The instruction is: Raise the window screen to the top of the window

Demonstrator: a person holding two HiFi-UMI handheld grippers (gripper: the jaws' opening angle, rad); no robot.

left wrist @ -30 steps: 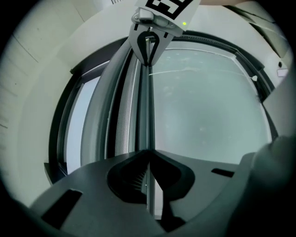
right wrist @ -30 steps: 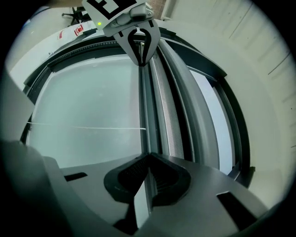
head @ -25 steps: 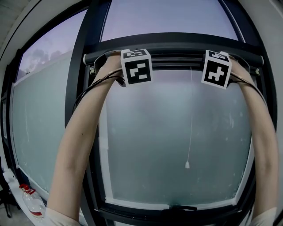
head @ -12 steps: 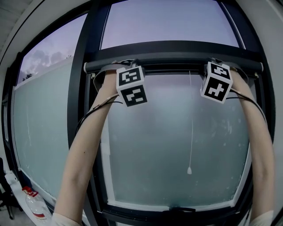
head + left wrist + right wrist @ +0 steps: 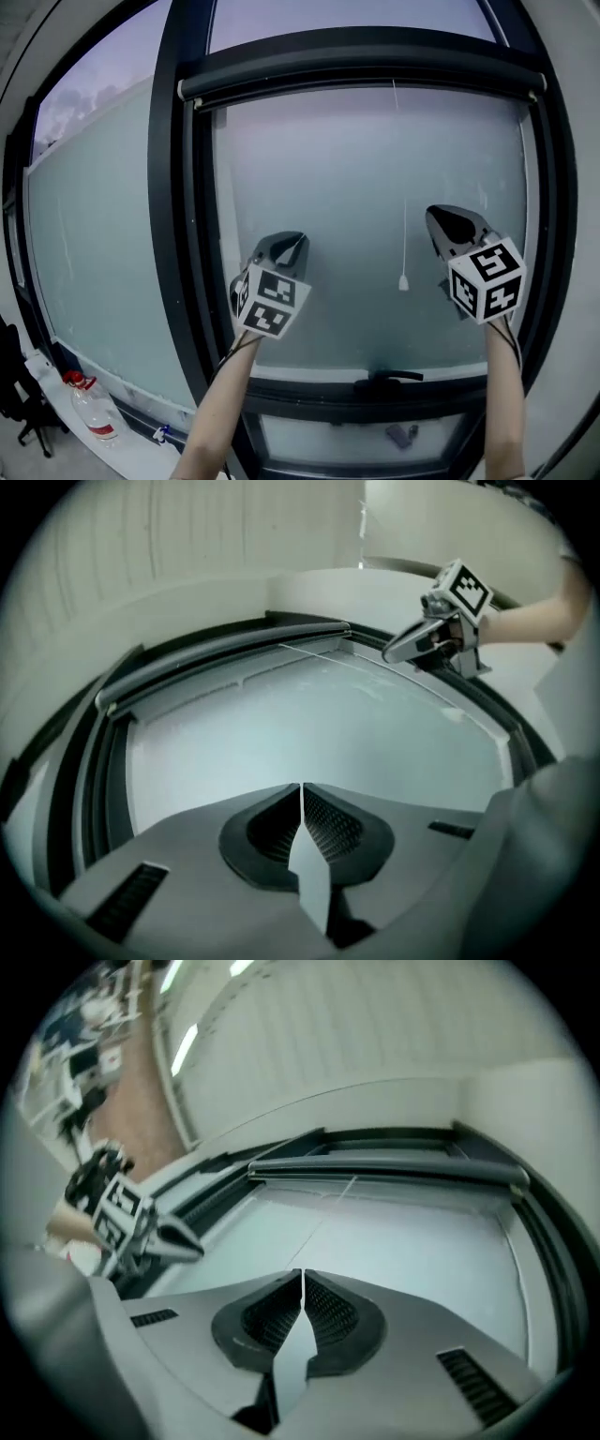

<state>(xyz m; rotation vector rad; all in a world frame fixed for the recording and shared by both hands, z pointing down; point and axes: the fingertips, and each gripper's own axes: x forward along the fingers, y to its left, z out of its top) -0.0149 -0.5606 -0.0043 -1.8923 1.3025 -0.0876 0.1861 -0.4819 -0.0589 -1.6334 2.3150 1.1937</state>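
Overhead, window screen [image 5: 375,64] sits rolled at the frame [image 5: 173,187] top, rail [image 5: 281,80] level. Low before the glass [image 5: 328,178]: left gripper [image 5: 286,248] and right gripper [image 5: 457,225], jaws pressed together, holding nothing. Likely light, spring-loaded, rail stiff: grip rail near both ends, or the pull cord [image 5: 403,279]

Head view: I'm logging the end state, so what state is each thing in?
window screen: rolled up, bar at the top of the window.
pull cord: hanging loose, untouched.
left gripper: jaws shut, empty, clear of the screen.
right gripper: jaws shut, empty, clear of the screen.
plastic bottle: standing on the floor, capped.
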